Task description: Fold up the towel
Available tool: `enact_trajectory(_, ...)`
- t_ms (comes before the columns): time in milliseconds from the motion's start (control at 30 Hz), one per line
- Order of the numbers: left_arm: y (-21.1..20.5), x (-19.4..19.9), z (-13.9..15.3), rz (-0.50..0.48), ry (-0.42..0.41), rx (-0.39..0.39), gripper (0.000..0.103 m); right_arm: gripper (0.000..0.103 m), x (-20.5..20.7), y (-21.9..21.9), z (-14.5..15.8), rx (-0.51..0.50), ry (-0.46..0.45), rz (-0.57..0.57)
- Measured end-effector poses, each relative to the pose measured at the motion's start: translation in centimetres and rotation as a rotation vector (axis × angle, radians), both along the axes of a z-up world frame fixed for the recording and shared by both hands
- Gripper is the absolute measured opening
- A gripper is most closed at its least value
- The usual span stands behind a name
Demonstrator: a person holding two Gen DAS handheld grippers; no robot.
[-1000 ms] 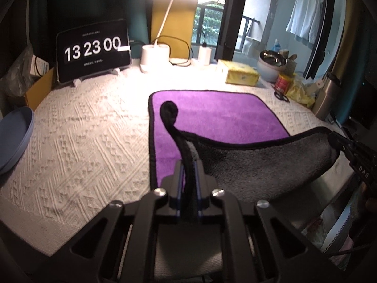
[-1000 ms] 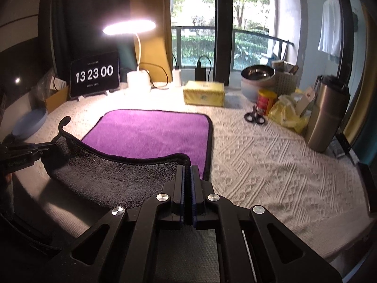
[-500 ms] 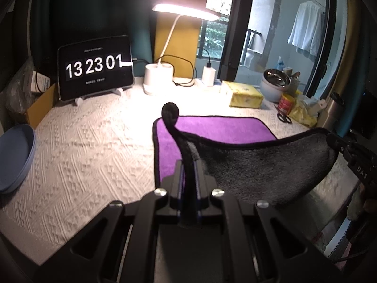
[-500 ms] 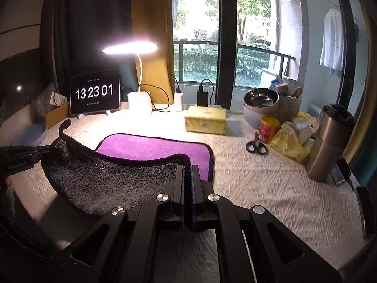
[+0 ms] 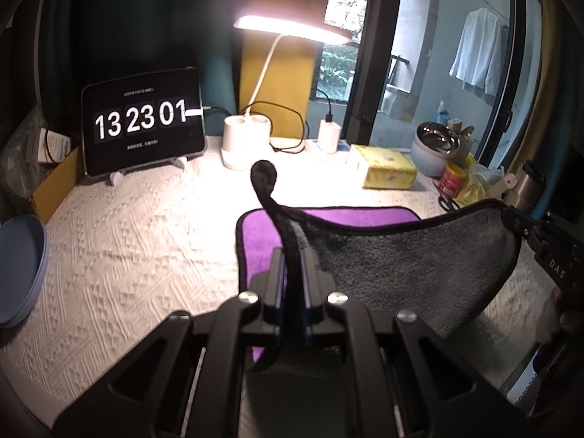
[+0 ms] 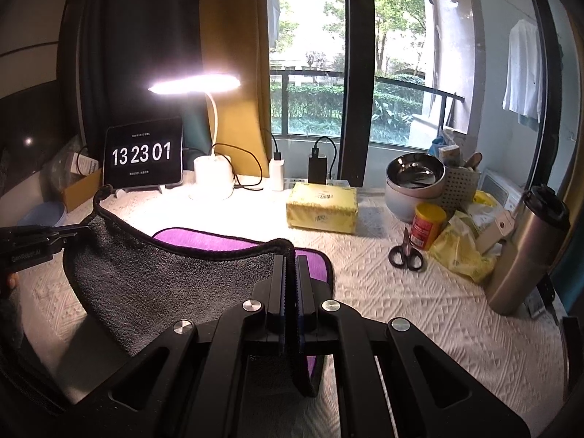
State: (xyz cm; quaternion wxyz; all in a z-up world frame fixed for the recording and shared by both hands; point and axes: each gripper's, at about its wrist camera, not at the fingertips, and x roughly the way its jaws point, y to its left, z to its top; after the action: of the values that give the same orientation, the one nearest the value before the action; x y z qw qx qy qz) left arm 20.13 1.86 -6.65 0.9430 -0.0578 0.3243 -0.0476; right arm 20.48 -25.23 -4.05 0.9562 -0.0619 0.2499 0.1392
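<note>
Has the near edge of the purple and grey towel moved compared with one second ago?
Yes. The purple and grey towel's gripped near edge has risen and advanced toward the yellow tissue pack, covering more purple. Left gripper and right gripper hold its corners.

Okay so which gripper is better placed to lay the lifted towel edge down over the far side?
Neither alone. The left gripper and right gripper are each shut on a near corner of the towel, lifted with the gray side showing. The left looks slightly further forward, but both should probably move together.

Clock tablet (image 5: 143, 132), lit lamp (image 5: 288, 29), scissors (image 6: 406, 253).
</note>
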Motion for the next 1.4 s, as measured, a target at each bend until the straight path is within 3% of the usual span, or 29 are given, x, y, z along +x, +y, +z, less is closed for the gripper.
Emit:
enact_trajectory(700, 0.1, 5.8, -1.1, 0.017, -0.019, 0.028, 0.008, 0.005, 5.8, 0.4, -0.3, -0.004, -0.012, 0.012)
enact_trajectory(1167, 0.5, 10.5, -4.1, 0.036, 0.022, 0.039, 0.008, 0.005, 10.7, 1.0, -2.9, -0.022, 0.025, 0.001)
enact_trajectory(1400, 0.2, 12.3, -5.5, 0.05, 0.056, 0.092, 0.008, 0.005, 12.3, 0.9, -4.5, -0.025, 0.055, -0.008)
